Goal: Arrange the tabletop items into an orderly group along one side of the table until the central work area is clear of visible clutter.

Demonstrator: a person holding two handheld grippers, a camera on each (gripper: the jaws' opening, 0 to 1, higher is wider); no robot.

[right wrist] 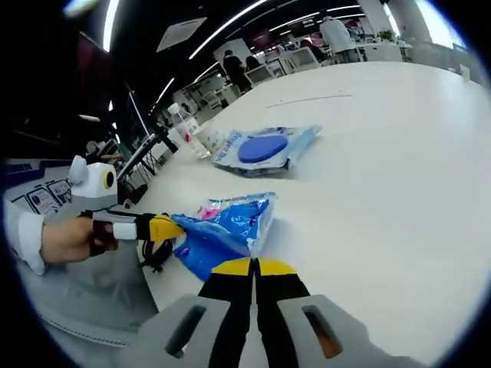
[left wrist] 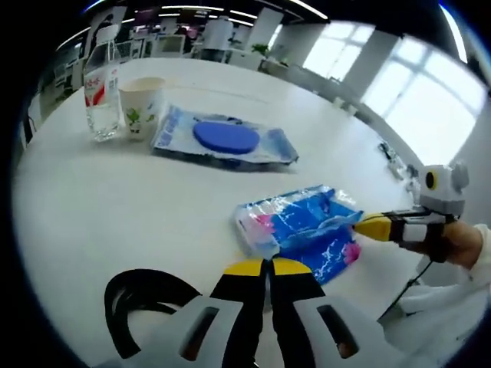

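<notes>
Big open office with long ceiling lights, bright windows and a few people standing way in the back, and one wide white table [left wrist: 115,207] carrying everything.

Counting what's on it in the left gripper view:
- One clear water bottle [left wrist: 101,88] with a red and white label, upright at about 11 o'clock.
- One paper cup [left wrist: 140,103] with a little green print, upright and just beside the bottle on its 3 o'clock side.
- Two blue plastic packs. The flat pack [left wrist: 226,139] has a round blue lid and lies near 12 o'clock, right by the cup. The crinkly packet [left wrist: 303,230], with pink bits on it, sits around 4 o'clock, well apart from the other three things.
- One loop of black cable [left wrist: 146,299] lies at 7 o'clock, next to the left tool.

As for the tools, the left tool [left wrist: 268,266] has its yellow tips pressed tight together right at the near edge of the crinkly packet. In the right gripper view it comes in from 9 o'clock and looks to be pinching that packet's end.

The right tool [left wrist: 362,228] comes in from 3 o'clock with a hand [left wrist: 460,244] behind it. Its tips are squeezed together on the packet's far corner.

So that's one packet nipped from two sides. The bottle, cup and lidded pack sit in a tidy little row toward the far edge.
</notes>
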